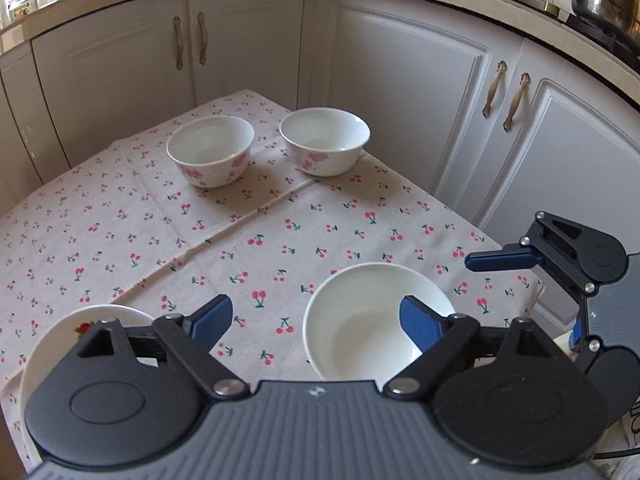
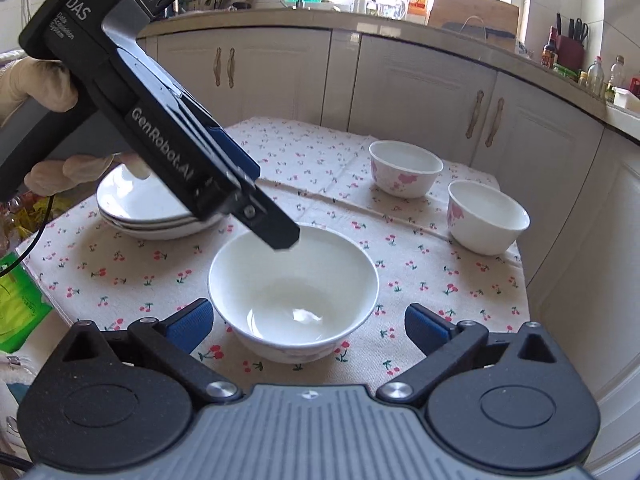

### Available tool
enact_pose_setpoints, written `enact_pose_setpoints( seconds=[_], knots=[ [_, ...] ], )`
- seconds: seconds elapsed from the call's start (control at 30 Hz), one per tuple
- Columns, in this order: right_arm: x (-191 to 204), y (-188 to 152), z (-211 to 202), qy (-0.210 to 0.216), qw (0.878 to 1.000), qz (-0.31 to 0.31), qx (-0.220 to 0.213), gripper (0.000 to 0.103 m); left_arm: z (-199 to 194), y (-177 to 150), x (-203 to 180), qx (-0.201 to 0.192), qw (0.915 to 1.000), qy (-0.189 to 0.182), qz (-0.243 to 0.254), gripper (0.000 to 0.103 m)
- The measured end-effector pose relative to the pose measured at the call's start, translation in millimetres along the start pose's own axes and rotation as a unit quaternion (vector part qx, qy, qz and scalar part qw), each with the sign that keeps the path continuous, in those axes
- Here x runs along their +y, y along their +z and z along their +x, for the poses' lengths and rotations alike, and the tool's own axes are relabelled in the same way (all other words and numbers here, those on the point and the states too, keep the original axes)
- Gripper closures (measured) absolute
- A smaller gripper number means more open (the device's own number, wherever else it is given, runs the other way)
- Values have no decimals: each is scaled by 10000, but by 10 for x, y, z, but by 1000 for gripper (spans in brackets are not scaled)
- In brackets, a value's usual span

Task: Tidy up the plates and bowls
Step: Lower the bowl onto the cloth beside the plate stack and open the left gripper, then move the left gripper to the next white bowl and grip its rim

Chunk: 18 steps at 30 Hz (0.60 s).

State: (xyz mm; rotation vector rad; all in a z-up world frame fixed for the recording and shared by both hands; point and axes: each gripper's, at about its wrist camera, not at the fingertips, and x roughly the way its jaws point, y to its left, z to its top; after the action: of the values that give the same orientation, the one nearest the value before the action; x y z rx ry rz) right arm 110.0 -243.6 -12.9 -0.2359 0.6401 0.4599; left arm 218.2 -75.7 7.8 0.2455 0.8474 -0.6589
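Two grippers spread wide over a cherry-print tablecloth [image 2: 120, 276]
Right gripper [image 2: 308, 320] straddles the white bowl [image 2: 292, 280] untouched; left gripper [image 1: 316, 320] holds nothing

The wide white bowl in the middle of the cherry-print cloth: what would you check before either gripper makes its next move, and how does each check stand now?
1. Wide white bowl upright on the cherry-print cloth: ok.
2. Right gripper open, with blue pads flanking the bowl without touching: ok.
3. Left gripper open and holding nothing: ok.
4. Left gripper clear of the bowl: not ok, it hangs over the far rim in the right wrist view.
5. Two small pink-flowered bowls upright, apart: ok.
6. Stack of white plates steady: cannot tell, partly hidden.
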Motion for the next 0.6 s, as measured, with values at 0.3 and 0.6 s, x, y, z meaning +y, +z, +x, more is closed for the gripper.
enact_pose_setpoints(
  seconds=[0.3, 0.6],
  knots=[
    [-160, 68, -137, -280, 9993, 139, -198, 0, -130, 258, 51, -365, 9990, 130, 210, 8],
    [-519, 108, -143, -716, 9957, 519, -288, 0, 99, 566, 21, -350, 9983, 96, 455, 7]
  ],
)
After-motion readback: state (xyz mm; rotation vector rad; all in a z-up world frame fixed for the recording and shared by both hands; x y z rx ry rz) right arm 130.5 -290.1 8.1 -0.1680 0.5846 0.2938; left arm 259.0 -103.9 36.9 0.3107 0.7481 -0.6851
